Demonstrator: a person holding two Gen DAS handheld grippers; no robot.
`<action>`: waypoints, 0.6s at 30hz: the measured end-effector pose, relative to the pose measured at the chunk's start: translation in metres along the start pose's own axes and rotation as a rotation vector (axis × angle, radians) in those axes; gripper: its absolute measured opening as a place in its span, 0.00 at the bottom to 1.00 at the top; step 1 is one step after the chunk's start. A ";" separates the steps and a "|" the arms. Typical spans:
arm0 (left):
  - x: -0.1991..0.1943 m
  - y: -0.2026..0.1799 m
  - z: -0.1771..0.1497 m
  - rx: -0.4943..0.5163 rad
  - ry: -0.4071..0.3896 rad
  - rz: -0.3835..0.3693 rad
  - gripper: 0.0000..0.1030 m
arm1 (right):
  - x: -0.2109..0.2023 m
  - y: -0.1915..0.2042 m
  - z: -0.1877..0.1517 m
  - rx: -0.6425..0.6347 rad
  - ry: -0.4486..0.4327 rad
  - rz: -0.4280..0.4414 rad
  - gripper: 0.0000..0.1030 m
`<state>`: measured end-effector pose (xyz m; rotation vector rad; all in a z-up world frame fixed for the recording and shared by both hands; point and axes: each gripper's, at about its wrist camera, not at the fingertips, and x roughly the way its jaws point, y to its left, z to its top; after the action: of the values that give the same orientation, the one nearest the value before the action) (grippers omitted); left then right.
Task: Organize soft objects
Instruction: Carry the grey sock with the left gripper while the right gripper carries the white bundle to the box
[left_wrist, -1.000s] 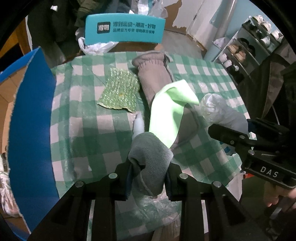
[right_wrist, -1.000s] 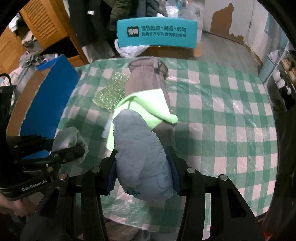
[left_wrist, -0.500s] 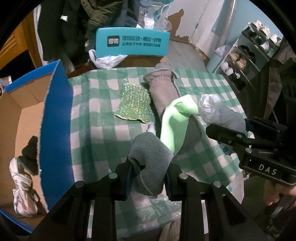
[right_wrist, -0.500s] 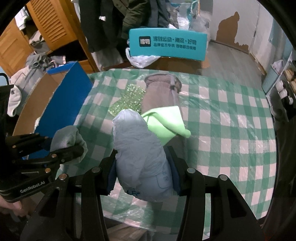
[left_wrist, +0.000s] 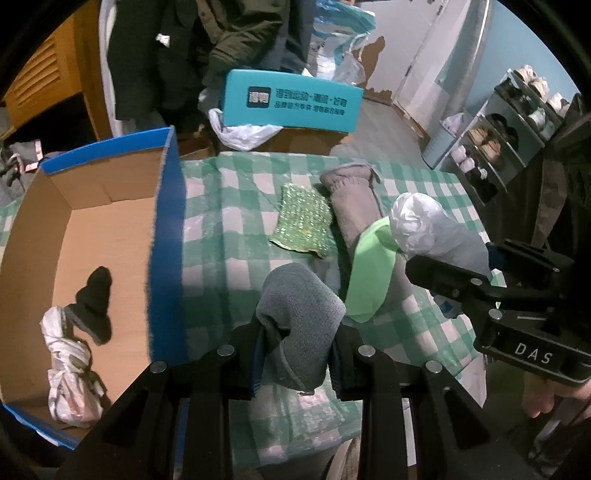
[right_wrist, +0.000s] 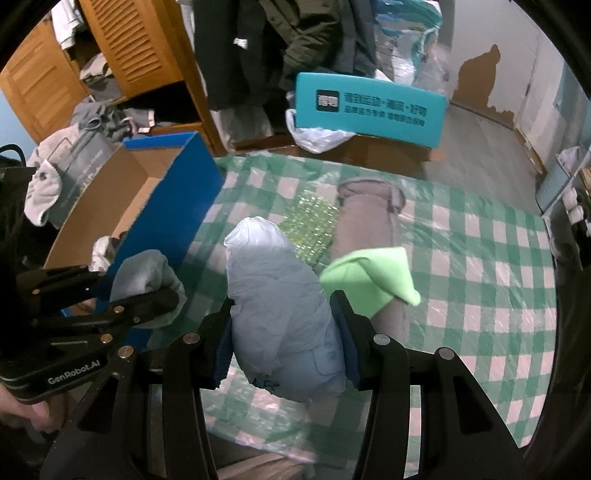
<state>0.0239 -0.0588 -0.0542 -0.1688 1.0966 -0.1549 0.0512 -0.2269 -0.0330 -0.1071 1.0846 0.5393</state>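
Note:
My left gripper (left_wrist: 297, 354) is shut on a rolled grey sock (left_wrist: 301, 314), held above the checked table near its front edge; it also shows in the right wrist view (right_wrist: 147, 284). My right gripper (right_wrist: 284, 354) is shut on a pale blue plastic-wrapped bundle (right_wrist: 280, 306), seen too in the left wrist view (left_wrist: 432, 232). A blue-sided cardboard box (left_wrist: 166, 236) stands open at the left and holds a white bundle (left_wrist: 70, 373) and a black sock (left_wrist: 94, 302). On the table lie a green glitter cloth (left_wrist: 301, 225), a brown-grey rolled cloth (left_wrist: 354, 199) and a lime green cloth (left_wrist: 369, 273).
The green-checked tablecloth (right_wrist: 480, 295) covers the table. A teal sign board (left_wrist: 291, 101) and a white plastic bag (left_wrist: 243, 133) sit behind the far edge. Shoe shelves (left_wrist: 498, 136) stand at the right; hanging clothes and a wooden cabinet (right_wrist: 122, 48) at the back.
Both grippers have pulled back and swung left with their loads. The blue box's open inside and its contents have come into the left wrist view.

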 end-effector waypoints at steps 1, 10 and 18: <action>-0.002 0.003 0.000 -0.004 -0.004 0.002 0.28 | 0.000 0.005 0.002 -0.008 -0.002 0.003 0.47; -0.018 0.033 -0.002 -0.046 -0.036 0.035 0.28 | 0.004 0.037 0.020 -0.058 -0.009 0.034 0.47; -0.034 0.061 -0.004 -0.071 -0.067 0.082 0.28 | 0.011 0.066 0.032 -0.100 -0.004 0.050 0.47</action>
<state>0.0073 0.0077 -0.0391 -0.1905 1.0414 -0.0367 0.0504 -0.1547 -0.0159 -0.1672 1.0590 0.6385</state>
